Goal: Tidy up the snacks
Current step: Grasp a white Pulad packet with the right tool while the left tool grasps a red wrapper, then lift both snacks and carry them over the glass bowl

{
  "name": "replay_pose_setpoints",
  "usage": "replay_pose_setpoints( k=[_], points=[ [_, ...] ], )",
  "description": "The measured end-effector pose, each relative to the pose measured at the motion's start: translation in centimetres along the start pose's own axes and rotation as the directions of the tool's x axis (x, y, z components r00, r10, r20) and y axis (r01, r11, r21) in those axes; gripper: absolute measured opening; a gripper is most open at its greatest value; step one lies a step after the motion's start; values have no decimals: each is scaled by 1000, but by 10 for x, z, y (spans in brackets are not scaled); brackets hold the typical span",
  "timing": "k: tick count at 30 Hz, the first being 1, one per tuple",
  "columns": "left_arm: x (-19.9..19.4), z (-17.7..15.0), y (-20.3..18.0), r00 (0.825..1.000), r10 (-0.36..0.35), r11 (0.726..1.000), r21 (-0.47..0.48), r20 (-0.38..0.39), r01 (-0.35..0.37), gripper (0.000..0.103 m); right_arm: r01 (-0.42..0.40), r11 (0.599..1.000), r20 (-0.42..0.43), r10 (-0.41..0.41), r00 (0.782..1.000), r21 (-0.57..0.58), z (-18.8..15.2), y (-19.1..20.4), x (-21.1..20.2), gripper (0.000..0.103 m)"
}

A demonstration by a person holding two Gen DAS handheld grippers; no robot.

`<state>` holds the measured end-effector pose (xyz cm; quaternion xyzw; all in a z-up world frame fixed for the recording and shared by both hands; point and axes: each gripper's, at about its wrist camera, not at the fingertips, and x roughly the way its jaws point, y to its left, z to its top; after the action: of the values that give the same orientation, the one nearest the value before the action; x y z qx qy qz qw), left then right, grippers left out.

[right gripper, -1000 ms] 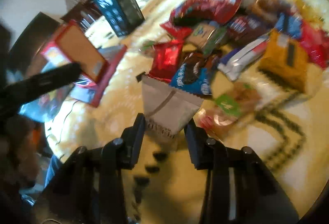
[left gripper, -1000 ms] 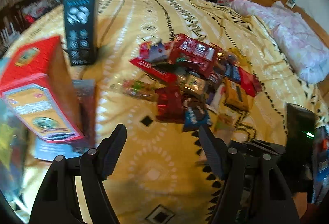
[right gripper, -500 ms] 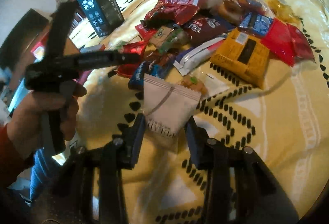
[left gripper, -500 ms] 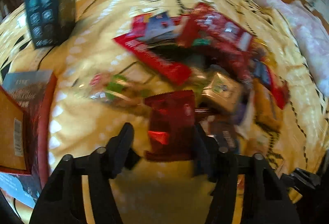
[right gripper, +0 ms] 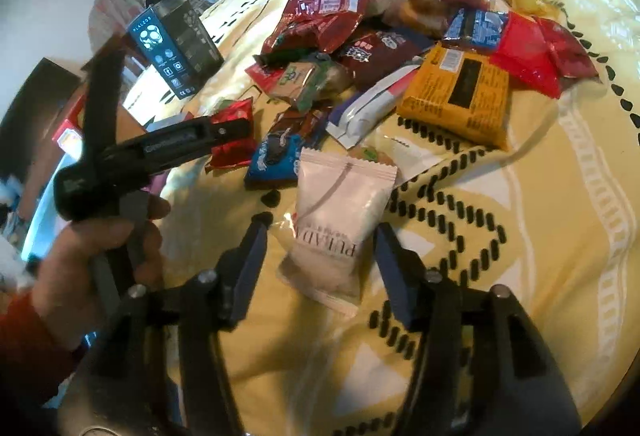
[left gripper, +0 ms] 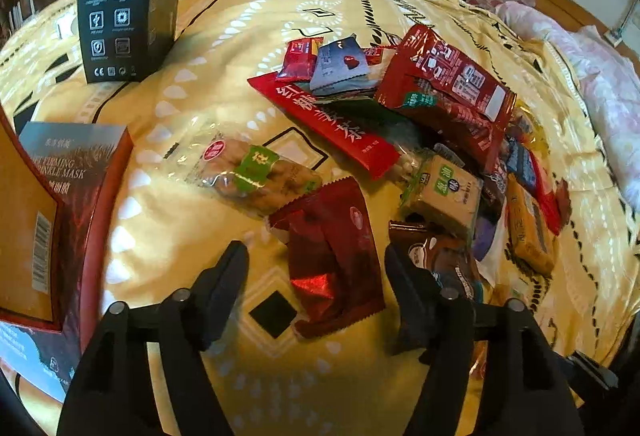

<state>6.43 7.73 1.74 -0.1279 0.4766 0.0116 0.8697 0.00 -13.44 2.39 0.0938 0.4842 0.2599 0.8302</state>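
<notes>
Left wrist view: left tool (left gripper: pixel 316 264) spread wide astride red foil packet (left gripper: pixel 334 260), near edge of bed (left gripper: pixel 248 7). Light, crinkly, slippery; pinch across flat middle.

Right wrist view: right tool (right gripper: pixel 320 232) wide around white pouch (right gripper: pixel 340 224).

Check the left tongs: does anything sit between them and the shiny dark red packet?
Nothing visible does. The left tongs are open, and the dark red packet lies flat on the yellow bedspread directly between their fingers, with no other snack on top.
</notes>
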Motion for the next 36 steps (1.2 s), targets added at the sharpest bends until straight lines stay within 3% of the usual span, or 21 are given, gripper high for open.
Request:
replay_pose_setpoints(
  k=[3, 4, 6, 11, 19, 27, 36],
  points=[
    [6, -2, -3, 999, 35, 999, 18, -1, -35, 73, 45, 999, 0, -45, 999, -16, 0, 8, 4, 56],
    [6, -3, -3, 999, 40, 999, 24, -1, -40, 69, 59, 998, -5, -60, 998, -31, -2, 10, 7, 55],
    [4, -5, -7, 1000, 24, 998, 56, 4, -24, 47, 95, 994, -10, -96, 995, -61, -6, 12, 11, 47],
    [-12, -8, 1, 1000, -28, 998, 51, 6, 28, 35, 90, 992, -7, -90, 996, -90, -8, 7, 6, 36],
    [-86, -4, 4, 989, -101, 993, 65, 108, 95, 35, 30, 992, 95, -19, 995, -122, 7, 23, -34, 36],
    [-181, 10, -1, 954, -137, 987, 119, 265, 109, 35, 16, 981, 170, 18, 985, -195, 23, 59, -69, 36],
    [-243, 19, 57, 929, -43, 999, 26, 367, 36, 35, 8, 952, 245, 70, 967, -306, 58, 112, -90, 36]
  ],
)
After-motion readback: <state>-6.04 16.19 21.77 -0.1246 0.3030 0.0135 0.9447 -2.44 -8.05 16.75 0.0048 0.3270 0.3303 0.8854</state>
